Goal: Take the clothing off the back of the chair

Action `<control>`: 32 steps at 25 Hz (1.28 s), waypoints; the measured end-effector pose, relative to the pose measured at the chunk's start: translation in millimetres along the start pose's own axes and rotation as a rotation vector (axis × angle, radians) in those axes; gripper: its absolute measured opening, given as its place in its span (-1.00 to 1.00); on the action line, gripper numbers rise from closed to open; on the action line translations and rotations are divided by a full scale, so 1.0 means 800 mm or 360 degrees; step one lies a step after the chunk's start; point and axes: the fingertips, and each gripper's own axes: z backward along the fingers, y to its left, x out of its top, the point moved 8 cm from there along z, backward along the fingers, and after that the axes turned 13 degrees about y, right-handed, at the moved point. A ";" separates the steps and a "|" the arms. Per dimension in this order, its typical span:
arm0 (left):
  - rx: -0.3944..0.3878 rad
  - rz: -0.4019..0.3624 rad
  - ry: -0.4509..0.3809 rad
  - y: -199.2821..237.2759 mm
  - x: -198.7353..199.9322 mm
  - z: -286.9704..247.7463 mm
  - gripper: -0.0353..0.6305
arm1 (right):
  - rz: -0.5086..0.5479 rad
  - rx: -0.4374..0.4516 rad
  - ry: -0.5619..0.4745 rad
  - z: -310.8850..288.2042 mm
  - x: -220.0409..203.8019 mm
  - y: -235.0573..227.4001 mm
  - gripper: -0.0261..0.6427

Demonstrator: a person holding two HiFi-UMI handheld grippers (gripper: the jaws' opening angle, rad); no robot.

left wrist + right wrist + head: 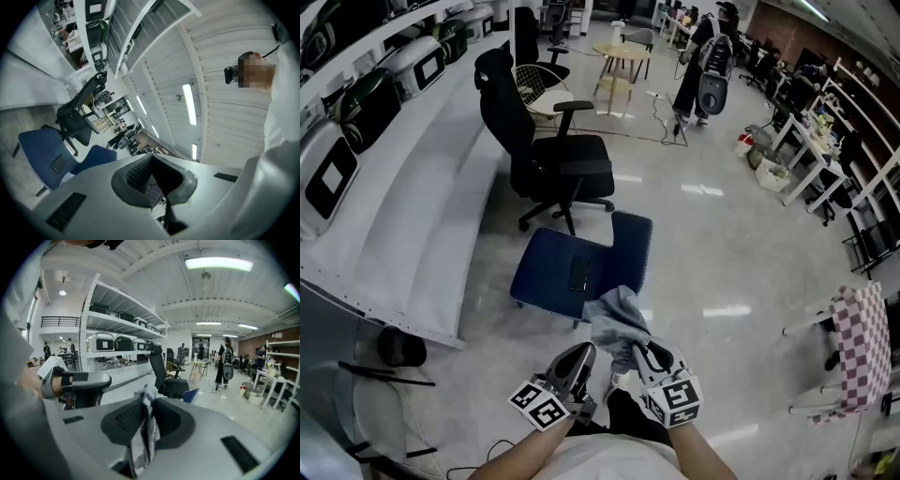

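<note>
We see clothing (617, 317) pale grey with bluish tint, lower centre of frame. Chair (553, 267) mid-frame navy blue; small black rectangle (580, 273) on its seat. Second chair (546, 150), upper centre, all black. We note left tongs (581, 356) and right tongs (639, 354), bottom centre: dark grey pads, light grey bodies, cubes with black-and-white square markers. Cloth (860, 349) at right edge red-and-white checked. Floor (712, 253) glossy pale grey. Shelf (403, 216) at left white.
</note>
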 end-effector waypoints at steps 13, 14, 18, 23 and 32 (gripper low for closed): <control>0.0041 -0.0047 -0.0045 -0.029 -0.018 0.013 -0.87 | 0.0022 0.0073 -0.0079 0.032 -0.010 0.009 -0.72; 0.0047 -0.0059 -0.0053 -0.034 -0.021 0.012 -0.87 | 0.0014 0.0090 -0.0089 0.036 -0.012 0.008 -0.72; 0.0080 -0.0079 -0.0084 -0.063 -0.046 0.005 -0.87 | 0.0023 0.0154 -0.0118 0.059 -0.030 0.001 -0.72; 0.0131 -0.0113 -0.0086 -0.097 -0.081 -0.003 -0.87 | 0.0069 0.0216 -0.0145 0.093 -0.052 -0.011 -0.72; 0.0229 -0.0155 -0.0126 -0.138 -0.126 0.013 -0.87 | 0.0106 0.0330 -0.0153 0.124 -0.089 -0.012 -0.72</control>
